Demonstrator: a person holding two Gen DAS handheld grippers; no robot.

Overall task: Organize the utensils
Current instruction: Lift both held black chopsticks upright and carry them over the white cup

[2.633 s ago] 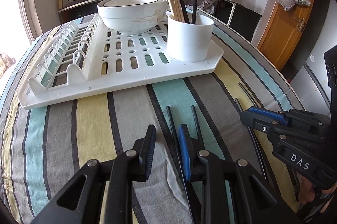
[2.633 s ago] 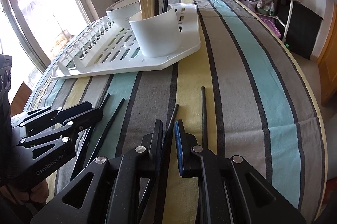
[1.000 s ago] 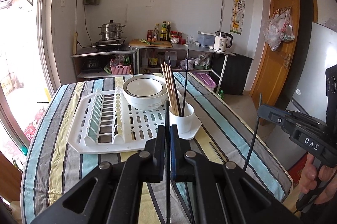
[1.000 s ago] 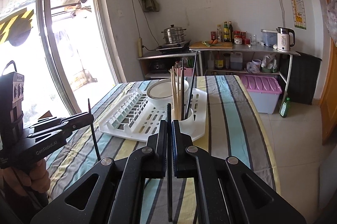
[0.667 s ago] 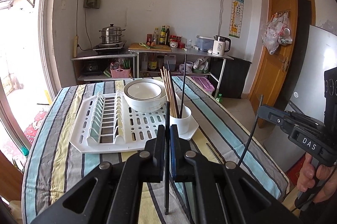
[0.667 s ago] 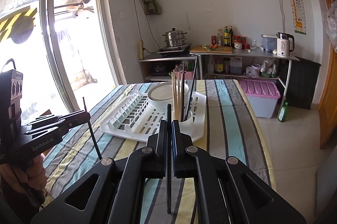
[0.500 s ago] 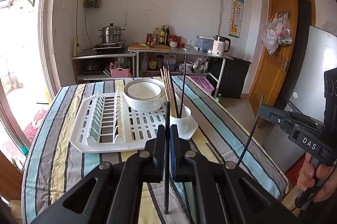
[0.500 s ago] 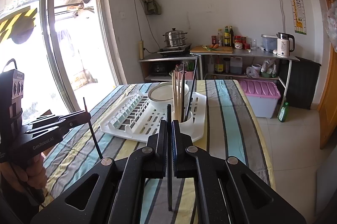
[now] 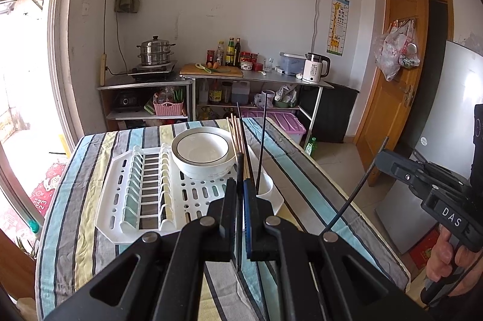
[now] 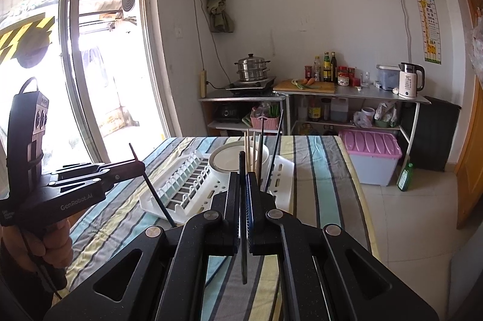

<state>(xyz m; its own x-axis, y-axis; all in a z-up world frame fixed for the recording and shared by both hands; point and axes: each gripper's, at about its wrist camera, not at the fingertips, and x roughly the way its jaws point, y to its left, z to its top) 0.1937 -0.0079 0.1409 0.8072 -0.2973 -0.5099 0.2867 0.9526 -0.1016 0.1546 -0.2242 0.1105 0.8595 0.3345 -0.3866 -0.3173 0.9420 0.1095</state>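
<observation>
My left gripper (image 9: 240, 183) is shut on a black chopstick (image 9: 240, 162) that stands upright between its pads, high above the striped table (image 9: 90, 230). My right gripper (image 10: 244, 177) is shut on another black chopstick (image 10: 242, 162), also held upright. Each wrist view shows the other gripper from the side: the right gripper (image 9: 381, 158) with its slanted chopstick (image 9: 353, 194), the left gripper (image 10: 140, 165) with its own chopstick (image 10: 157, 197). Ahead, a white cup (image 9: 267, 185) holding several wooden and black chopsticks (image 10: 250, 149) stands on a white dish rack (image 9: 120, 200), beside a white bowl (image 9: 205, 152).
The rack (image 10: 187, 185) fills the table's far half. The table edge (image 9: 347, 191) drops off on the right towards a purple storage bin (image 10: 374, 158), a wooden door (image 9: 395, 85) and a fridge (image 9: 446, 109). Kitchen shelves (image 9: 250, 79) line the back wall.
Earlier both grippers were open, low over black chopsticks lying on the cloth. Now each is shut on one chopstick, lifted well above the table. In the last second both rose slightly.
</observation>
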